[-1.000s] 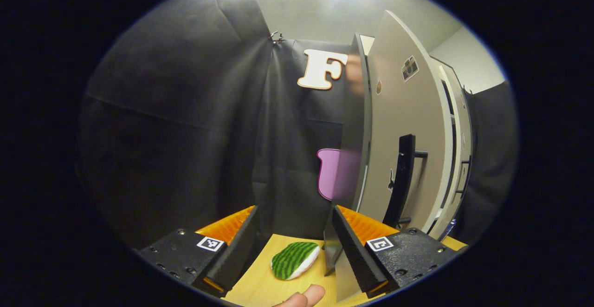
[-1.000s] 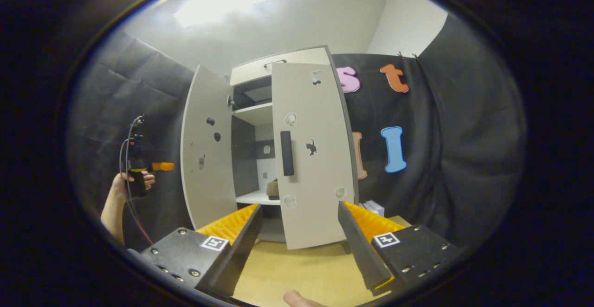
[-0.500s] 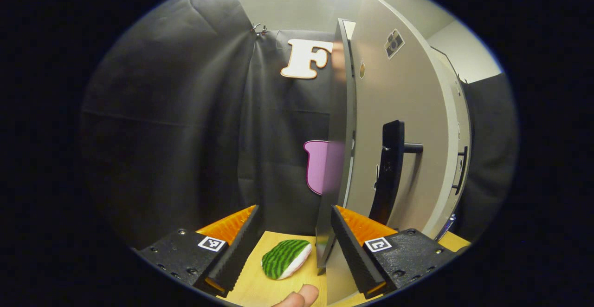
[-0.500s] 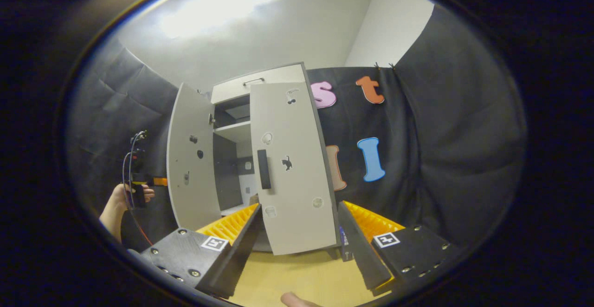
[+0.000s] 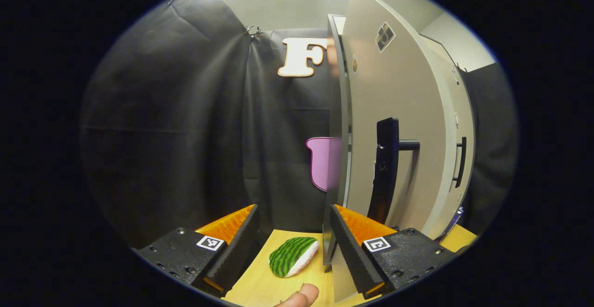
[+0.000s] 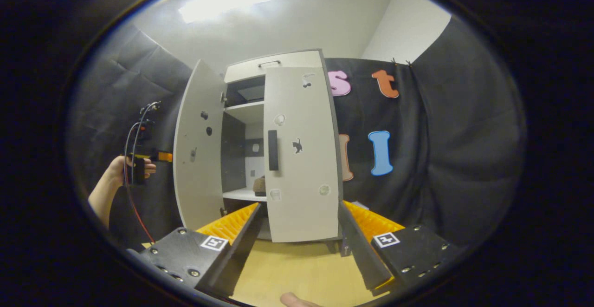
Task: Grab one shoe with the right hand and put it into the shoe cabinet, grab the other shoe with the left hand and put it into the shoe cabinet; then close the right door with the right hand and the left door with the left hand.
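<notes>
Left gripper (image 5: 293, 239), jaws apart and empty, faces the edge of the left door (image 5: 394, 126), which stands ajar. Right gripper (image 6: 299, 239), likewise parted, faces the nearly shut right door (image 6: 301, 158). Judged step: closing the left door; next, push its pale panel inward. A shoe (image 6: 259, 185) rests on the shoe cabinet (image 6: 271, 61) shelf.

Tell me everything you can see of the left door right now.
The left door is a tall, pale grey panel, smooth like laminate, standing upright and swung wide open. Small stickers dot its inner face. In the left gripper view its outer face carries a black vertical handle and a camera sticker, and its thin edge rises just ahead of the open left tongs. Whether they touch it is unclear.
</notes>
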